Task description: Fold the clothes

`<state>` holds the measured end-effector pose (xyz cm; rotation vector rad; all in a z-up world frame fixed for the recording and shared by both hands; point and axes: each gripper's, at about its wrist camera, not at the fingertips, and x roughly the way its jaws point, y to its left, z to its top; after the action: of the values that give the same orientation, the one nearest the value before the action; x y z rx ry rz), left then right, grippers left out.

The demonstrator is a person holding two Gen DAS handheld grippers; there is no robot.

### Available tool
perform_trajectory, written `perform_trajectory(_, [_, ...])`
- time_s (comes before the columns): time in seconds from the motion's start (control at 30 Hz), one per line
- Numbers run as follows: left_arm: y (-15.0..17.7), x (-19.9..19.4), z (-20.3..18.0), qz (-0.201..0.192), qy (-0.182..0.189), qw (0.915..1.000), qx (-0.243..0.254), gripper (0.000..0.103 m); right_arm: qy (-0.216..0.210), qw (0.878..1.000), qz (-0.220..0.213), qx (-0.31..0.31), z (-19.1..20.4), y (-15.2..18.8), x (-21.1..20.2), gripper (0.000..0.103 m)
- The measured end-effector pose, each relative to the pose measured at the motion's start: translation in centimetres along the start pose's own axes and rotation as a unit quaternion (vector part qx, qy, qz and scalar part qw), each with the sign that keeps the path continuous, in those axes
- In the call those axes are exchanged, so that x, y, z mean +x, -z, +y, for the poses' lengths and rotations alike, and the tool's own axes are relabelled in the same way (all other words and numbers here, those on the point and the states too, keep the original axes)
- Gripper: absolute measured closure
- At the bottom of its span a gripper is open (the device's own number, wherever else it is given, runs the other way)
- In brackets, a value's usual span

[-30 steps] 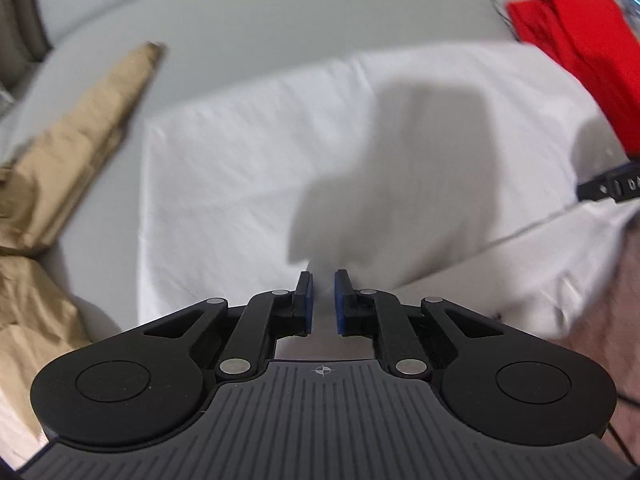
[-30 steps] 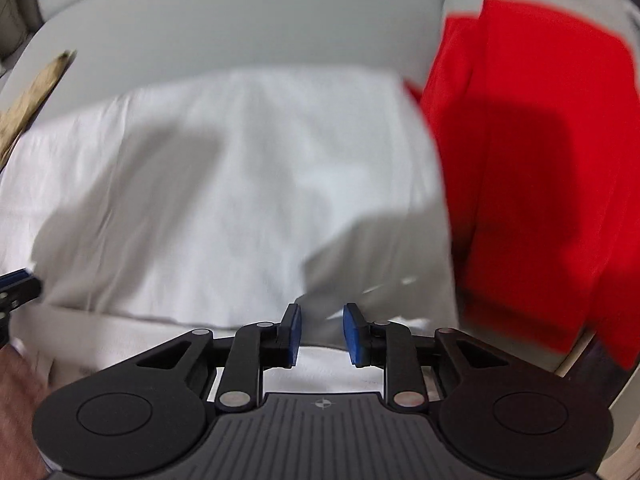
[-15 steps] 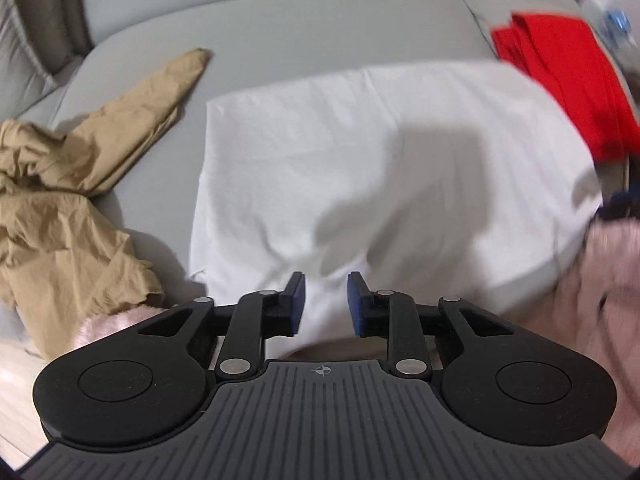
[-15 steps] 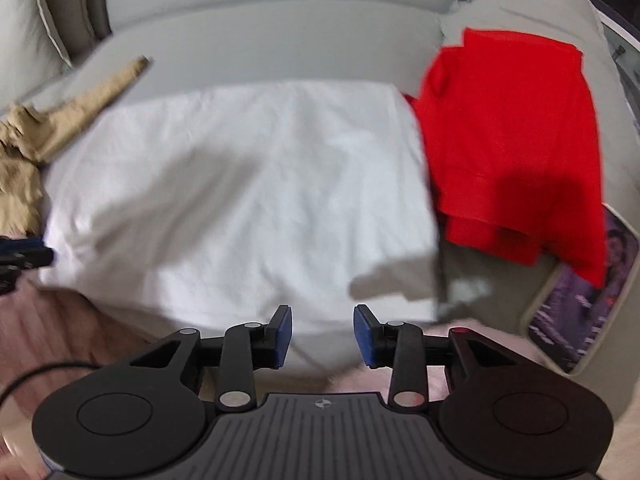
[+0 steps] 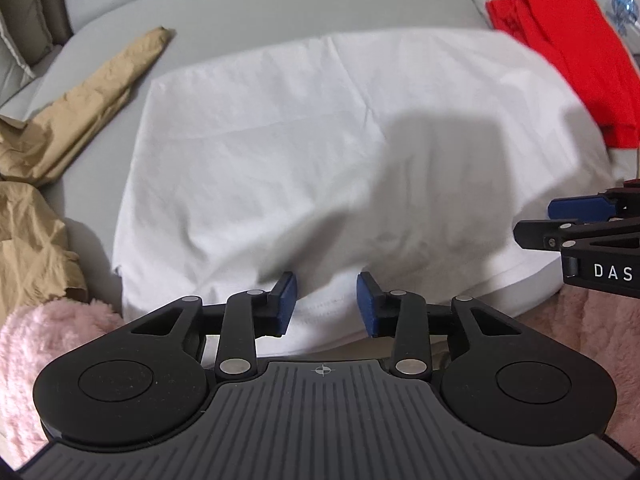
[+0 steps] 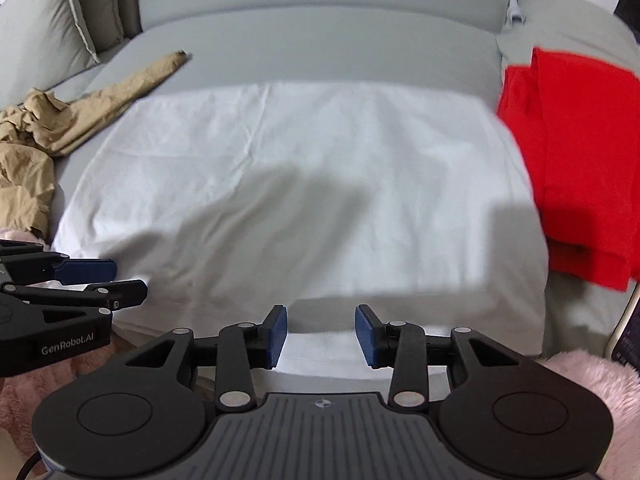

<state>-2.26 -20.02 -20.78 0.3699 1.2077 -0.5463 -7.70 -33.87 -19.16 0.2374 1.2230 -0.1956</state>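
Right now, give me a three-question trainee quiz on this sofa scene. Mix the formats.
1. Multiple choice: which garment lies spread flat in the middle of the sofa cushion? A) the white garment B) the red garment C) the tan garment
2. True or false: the left tongs are clamped on the tan garment.
3. Fill in: seen from the right wrist camera, the red garment lies to the ____ of the white one.

Key:
1. A
2. False. Their jaws are opening with only the white garment's near edge showing between them, unpinched. The right tongs are open too.
3. right
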Motion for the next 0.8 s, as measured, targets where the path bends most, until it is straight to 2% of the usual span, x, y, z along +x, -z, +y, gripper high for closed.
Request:
perform_trajectory(0.53, [0.3, -0.4, 0.2, -0.015, 0.013, 0.9998, -0.007, 0.061, -0.01, 1.0, -0.011, 0.009, 0.1, 0.0, -0.7, 0.065])
perform_trajectory(0.67, [0.1, -0.9, 0.6, -0.034, 0.014, 0.9992, -0.015, 0.061, -0.017, 0.999, -0.025, 0.013, -0.1, -0.3, -1.1, 0.065])
perform_trajectory(0.8, [-0.4, -1.4, 2.0, -0.064, 0.016, 0.997, -0.042, 0.061, -0.023, 0.998, -0.058, 0.009, -0.9, -0.8, -1.6, 0.065])
